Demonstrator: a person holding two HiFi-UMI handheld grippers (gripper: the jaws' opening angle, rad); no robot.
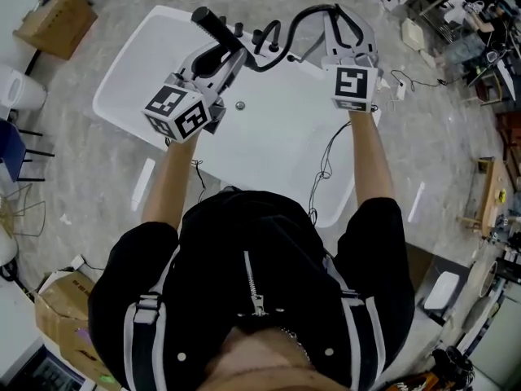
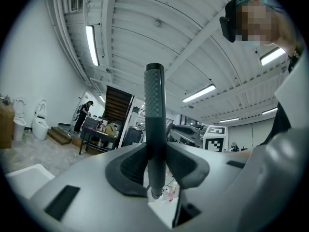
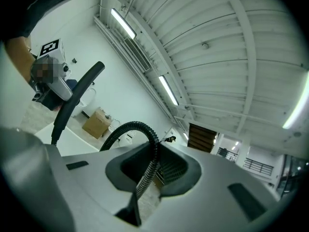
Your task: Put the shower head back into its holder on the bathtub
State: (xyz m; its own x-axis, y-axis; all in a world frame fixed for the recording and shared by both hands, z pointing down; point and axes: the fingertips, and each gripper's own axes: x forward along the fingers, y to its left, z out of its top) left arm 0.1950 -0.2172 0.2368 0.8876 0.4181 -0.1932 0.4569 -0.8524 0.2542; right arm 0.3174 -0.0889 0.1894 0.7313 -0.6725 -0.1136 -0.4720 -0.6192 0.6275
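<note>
Left claw (image 2: pixel 155 151) and right claw (image 3: pixel 150 161) both clamped, arms outstretched.

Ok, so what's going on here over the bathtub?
A person stands over a white bathtub with a gripper in each hand. The left gripper is clamped on the handle of the black shower head. The right gripper is clamped on the black ribbed hose, which loops over toward the shower head. Both are held above the bathtub, and the shower head is not yet in its holder.
</note>
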